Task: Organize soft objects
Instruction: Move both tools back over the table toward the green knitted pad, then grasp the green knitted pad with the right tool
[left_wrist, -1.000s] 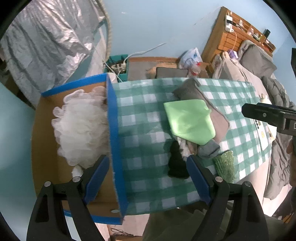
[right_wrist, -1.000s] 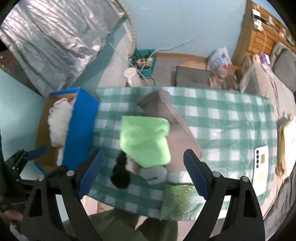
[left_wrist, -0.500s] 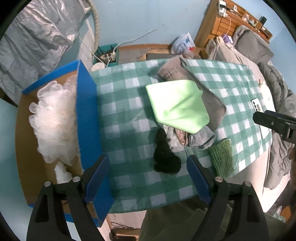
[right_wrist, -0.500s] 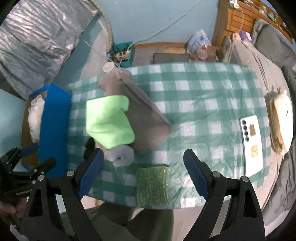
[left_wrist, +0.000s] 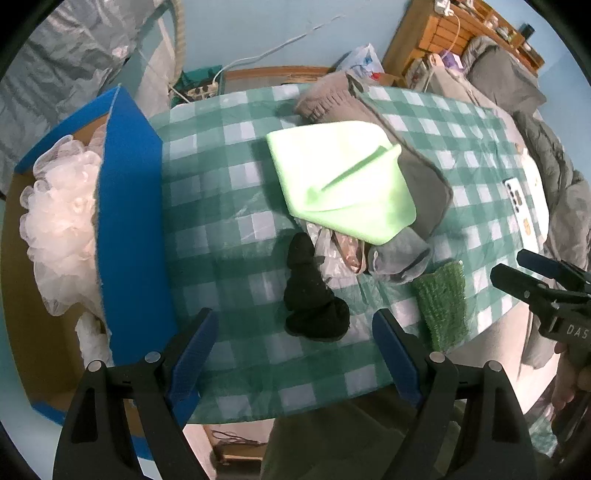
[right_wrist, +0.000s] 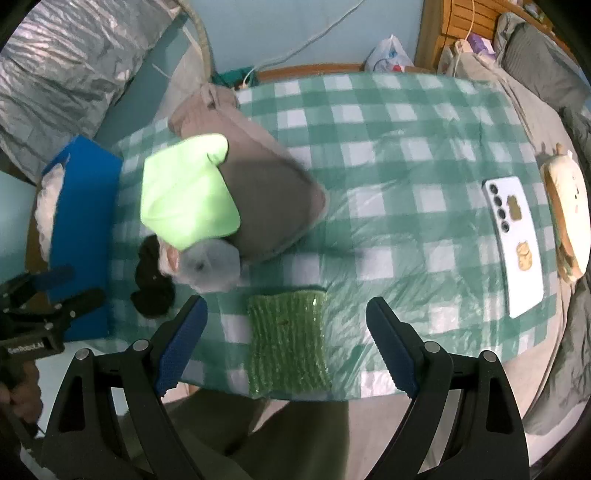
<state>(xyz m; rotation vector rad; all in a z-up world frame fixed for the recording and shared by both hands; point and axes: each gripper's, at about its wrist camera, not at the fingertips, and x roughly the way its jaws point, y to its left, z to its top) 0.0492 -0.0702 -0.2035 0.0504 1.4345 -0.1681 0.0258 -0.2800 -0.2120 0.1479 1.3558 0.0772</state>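
Both sets of fingers spread wide, nothing held. Left gripper hangs over the black sock, which lies between and just beyond its fingers; right gripper frames the green scrubber at the near counter edge. Drop straight, centre each before closing (box sits left).

The light green cloth hides much of the grey-brown cloth; the white mesh puff sits half-hidden behind the box wall.
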